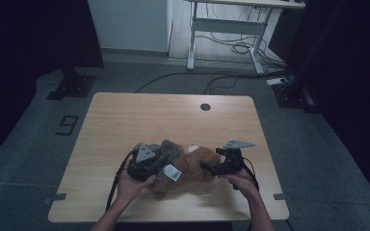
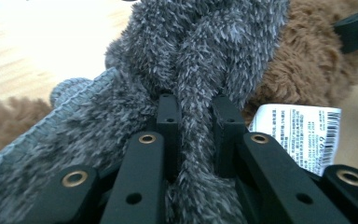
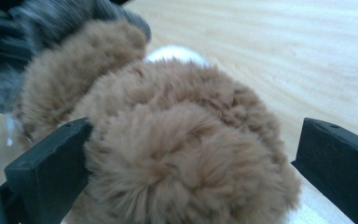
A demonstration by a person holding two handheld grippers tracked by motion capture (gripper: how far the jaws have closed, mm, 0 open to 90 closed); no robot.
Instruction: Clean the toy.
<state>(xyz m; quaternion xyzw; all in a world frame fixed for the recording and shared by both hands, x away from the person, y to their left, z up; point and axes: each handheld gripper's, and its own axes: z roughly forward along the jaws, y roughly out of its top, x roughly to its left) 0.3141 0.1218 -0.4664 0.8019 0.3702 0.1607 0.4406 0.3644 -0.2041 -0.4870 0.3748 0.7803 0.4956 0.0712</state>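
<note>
The brown plush bear (image 1: 197, 166) lies near the desk's (image 1: 125, 115) front edge, about midway along it, a grey fuzzy garment (image 2: 200, 56) bunched over its left end. The left gripper (image 2: 195, 119) has its fingers pinching a fold of that garment. The right gripper (image 3: 193, 154) has its fingers spread wide either side of the brown fur, a white tag (image 2: 298, 133) lying beside the bear.

Brown plush bear (image 1: 197, 166) lying on table, fuzzy grey garment (image 1: 166, 153) bunched over it

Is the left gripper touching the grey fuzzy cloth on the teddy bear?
Touching. The left gripper view shows the left gripper with its jaws pinched shut on a fold of the grey fuzzy cloth, the pile squeezed between them.
</note>
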